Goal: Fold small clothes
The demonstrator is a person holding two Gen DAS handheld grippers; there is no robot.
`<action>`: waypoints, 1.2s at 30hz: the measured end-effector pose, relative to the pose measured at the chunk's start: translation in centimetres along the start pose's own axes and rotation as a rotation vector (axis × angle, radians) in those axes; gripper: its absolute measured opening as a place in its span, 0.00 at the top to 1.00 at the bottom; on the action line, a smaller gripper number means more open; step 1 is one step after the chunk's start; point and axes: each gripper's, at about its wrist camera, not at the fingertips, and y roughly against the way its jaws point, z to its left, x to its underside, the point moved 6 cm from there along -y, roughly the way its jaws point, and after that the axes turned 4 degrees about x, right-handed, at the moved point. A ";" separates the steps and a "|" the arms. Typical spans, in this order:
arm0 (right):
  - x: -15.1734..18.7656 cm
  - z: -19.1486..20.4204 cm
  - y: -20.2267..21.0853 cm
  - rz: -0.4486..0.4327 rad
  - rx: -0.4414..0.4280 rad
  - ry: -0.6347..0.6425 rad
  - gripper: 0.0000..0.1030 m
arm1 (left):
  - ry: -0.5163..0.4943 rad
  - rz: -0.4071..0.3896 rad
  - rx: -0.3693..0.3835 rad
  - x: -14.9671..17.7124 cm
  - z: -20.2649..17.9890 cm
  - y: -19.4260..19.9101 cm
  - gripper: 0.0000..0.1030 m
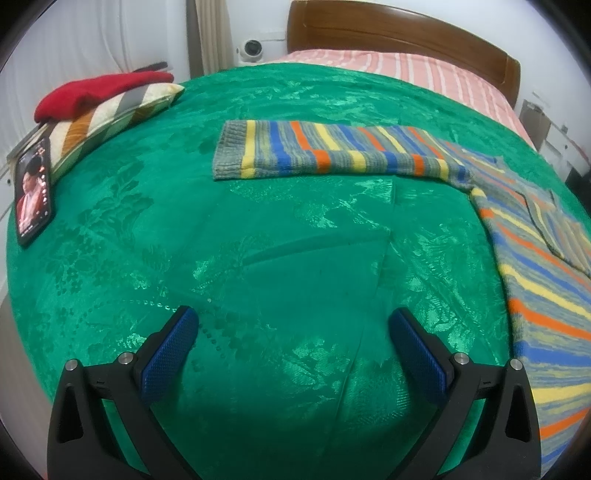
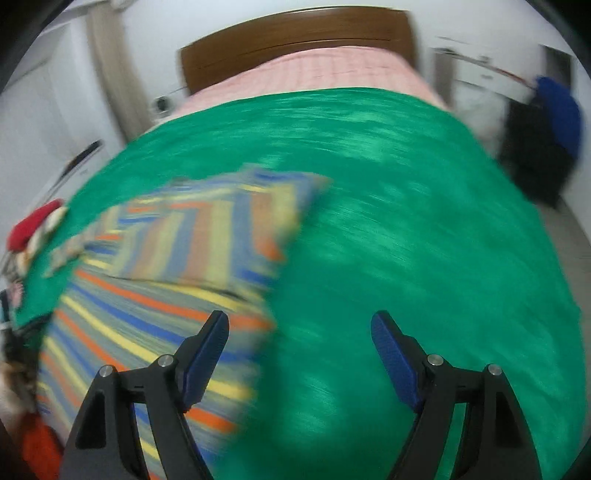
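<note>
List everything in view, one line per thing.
sweater: one, striped blue, yellow, orange and grey, right side of the spread, one sleeve stretched out leftward
spread: one, green, covering the bed
sheet: one, pink striped, at the bed's head
headboard: one, brown wood, far end
pillow: one, striped, left edge
red cloth: one, on the pillow
phone: one, black, screen lit, left edge
camera: one, white, by the wall
left gripper: open, empty, over the spread
right gripper: open, empty, at the sweater's edge
</note>
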 end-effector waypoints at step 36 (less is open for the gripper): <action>6.6 -8.2 -1.2 -0.102 0.043 -0.181 0.07 | -0.016 -0.011 -0.009 0.2 -0.1 0.2 0.00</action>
